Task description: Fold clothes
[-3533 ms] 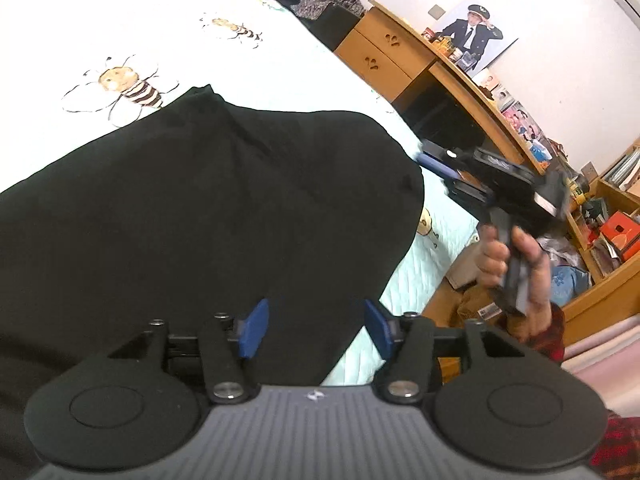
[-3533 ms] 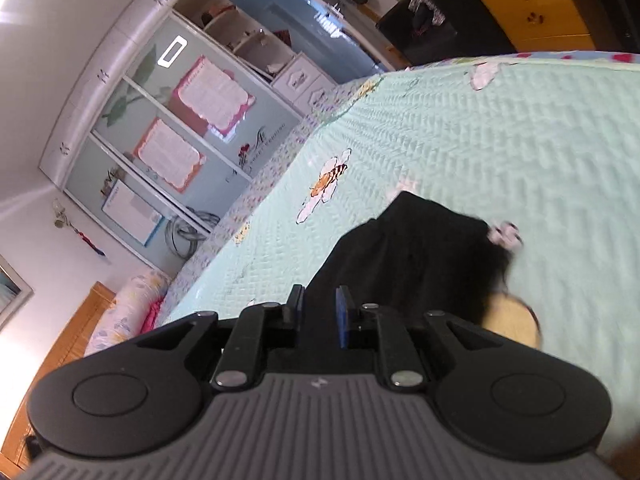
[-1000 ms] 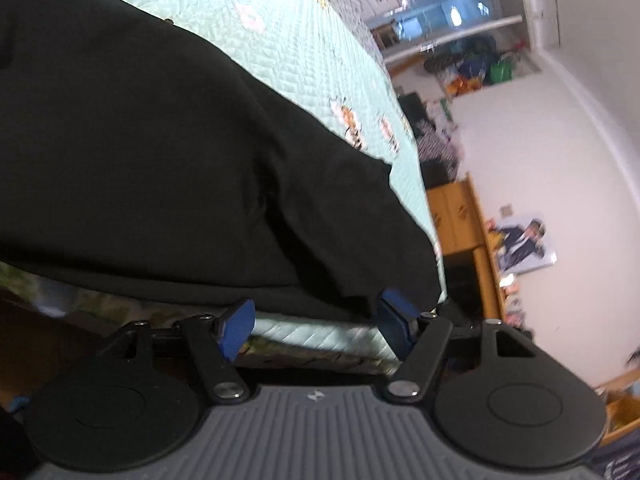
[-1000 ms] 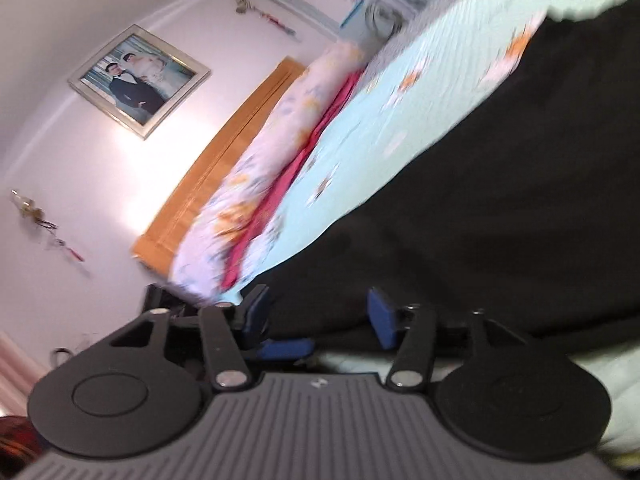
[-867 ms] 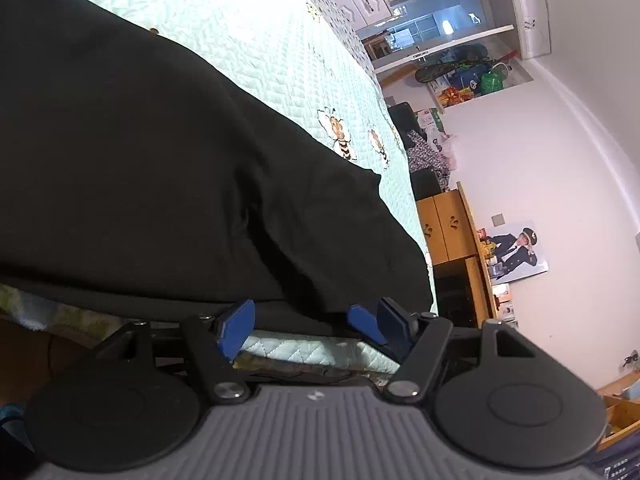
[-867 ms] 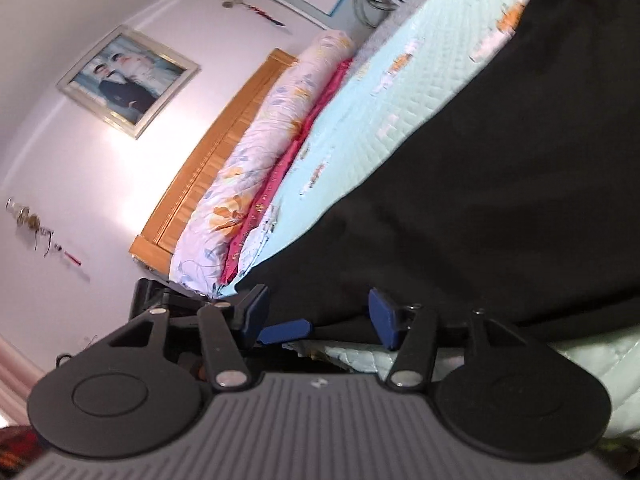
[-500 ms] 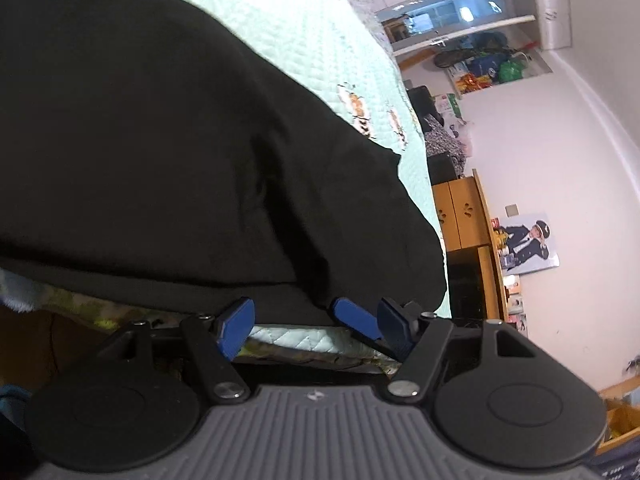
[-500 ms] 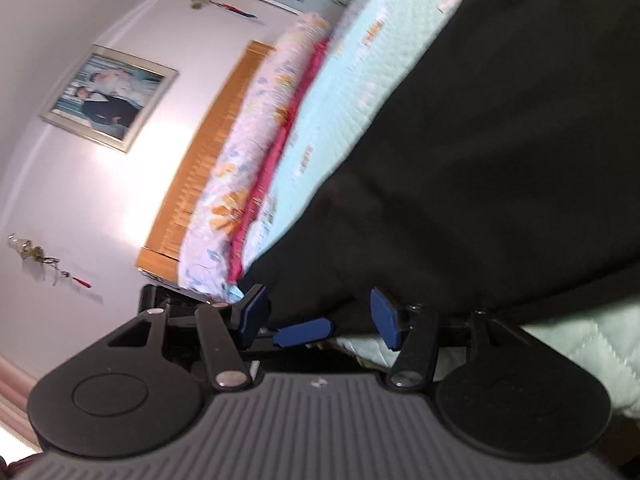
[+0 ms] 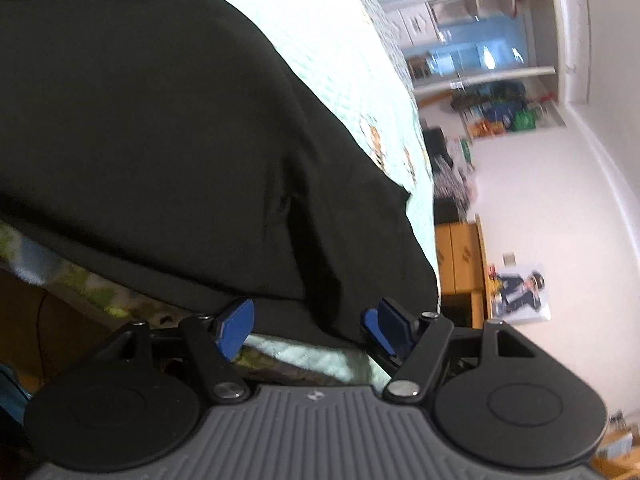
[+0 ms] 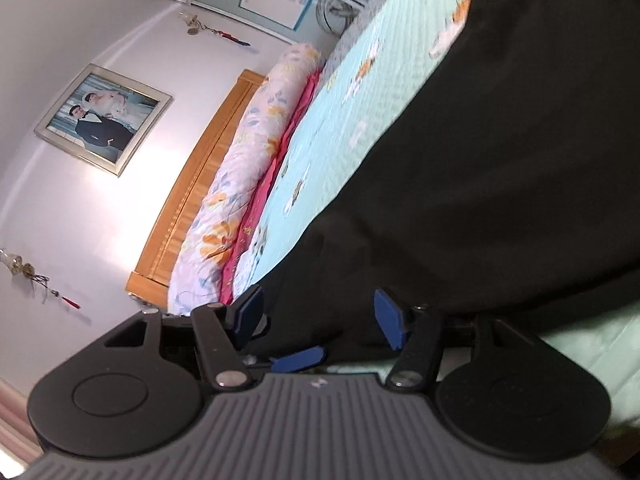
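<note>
1. Left wrist view: the left gripper [image 9: 310, 326] sat at 6 o'clock with its jaws spread apart and nothing between the blue pads. The black garment [image 9: 180, 140] filled the frame from 9 to 12 o'clock, spread over the bed [image 9: 352, 40], and its hem hung over the bed's edge just above the pads. A wooden cabinet [image 9: 460, 260] stood at 3 o'clock.

2. Right wrist view: the right gripper [image 10: 320, 318] also had its jaws apart, empty, at the hem of the black garment [image 10: 500, 160], which ran from centre to 2 o'clock. A floral rolled quilt [image 10: 244, 168] and the headboard [image 10: 192, 196] lay toward 10 o'clock.
</note>
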`<state>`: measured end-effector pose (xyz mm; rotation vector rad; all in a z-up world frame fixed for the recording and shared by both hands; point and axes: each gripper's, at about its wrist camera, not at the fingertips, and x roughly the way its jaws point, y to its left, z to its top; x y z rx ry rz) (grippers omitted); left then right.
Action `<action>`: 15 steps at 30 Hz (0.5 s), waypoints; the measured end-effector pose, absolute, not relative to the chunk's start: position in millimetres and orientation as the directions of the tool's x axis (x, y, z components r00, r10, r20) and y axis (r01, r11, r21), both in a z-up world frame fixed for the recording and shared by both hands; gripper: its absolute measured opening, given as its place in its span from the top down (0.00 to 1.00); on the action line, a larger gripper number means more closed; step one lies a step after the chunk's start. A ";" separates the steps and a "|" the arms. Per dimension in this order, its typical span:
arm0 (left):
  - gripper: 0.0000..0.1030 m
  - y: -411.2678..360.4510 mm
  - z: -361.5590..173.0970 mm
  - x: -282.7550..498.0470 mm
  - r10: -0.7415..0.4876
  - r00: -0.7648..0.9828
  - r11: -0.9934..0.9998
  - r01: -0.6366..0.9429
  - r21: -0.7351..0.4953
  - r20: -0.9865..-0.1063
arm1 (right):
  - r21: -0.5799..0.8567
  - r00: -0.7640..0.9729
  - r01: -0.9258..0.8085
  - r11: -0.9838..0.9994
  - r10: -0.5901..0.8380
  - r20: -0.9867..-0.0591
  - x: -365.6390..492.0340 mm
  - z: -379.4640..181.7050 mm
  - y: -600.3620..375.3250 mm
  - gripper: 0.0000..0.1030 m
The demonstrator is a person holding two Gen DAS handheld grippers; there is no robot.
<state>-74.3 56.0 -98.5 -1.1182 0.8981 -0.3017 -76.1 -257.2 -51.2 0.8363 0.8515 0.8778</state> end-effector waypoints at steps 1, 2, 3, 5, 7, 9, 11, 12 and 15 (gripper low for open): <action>0.31 56.3 -99.5 -77.2 -0.614 0.638 0.427 -0.227 -0.876 -0.464 | 0.868 0.388 -0.300 0.395 0.882 -0.267 -76.1 -50.4 -257.6 0.39; 0.31 57.8 -100.2 -79.5 -0.603 0.652 0.413 -0.237 -0.879 -0.460 | 0.868 0.392 -0.302 0.395 0.881 -0.264 -75.7 -50.5 -257.8 0.39; 0.31 60.2 -100.7 -81.3 -0.591 0.666 0.401 -0.246 -0.882 -0.455 | 0.868 0.395 -0.303 0.393 0.881 -0.260 -75.2 -51.1 -258.1 0.39; 0.31 64.3 -101.7 -86.5 -0.565 0.693 0.376 -0.266 -0.888 -0.447 | 0.869 0.403 -0.304 0.390 0.879 -0.254 -74.4 -52.4 -258.8 0.39; 0.31 67.5 -102.1 -92.3 -0.539 0.719 0.351 -0.281 -0.893 -0.439 | 0.870 0.412 -0.304 0.388 0.877 -0.247 -73.7 -54.2 -260.0 0.39; 0.32 68.2 -100.9 -99.6 -0.507 0.742 0.344 -0.293 -0.892 -0.439 | 0.871 0.422 -0.302 0.387 0.874 -0.241 -72.6 -56.6 -262.6 0.39; 0.32 67.2 -98.8 -104.5 -0.479 0.759 0.345 -0.299 -0.890 -0.441 | 0.875 0.432 -0.299 0.381 0.871 -0.233 -70.8 -58.0 -264.9 0.39; 0.32 66.5 -97.8 -106.6 -0.466 0.767 0.347 -0.301 -0.889 -0.441 | 0.876 0.438 -0.297 0.379 0.870 -0.228 -70.1 -58.1 -265.4 0.39; 0.33 67.9 -96.6 -107.4 -0.450 0.769 0.357 -0.312 -0.880 -0.455 | 0.880 0.454 -0.295 0.371 0.865 -0.213 -69.0 -58.5 -267.9 0.39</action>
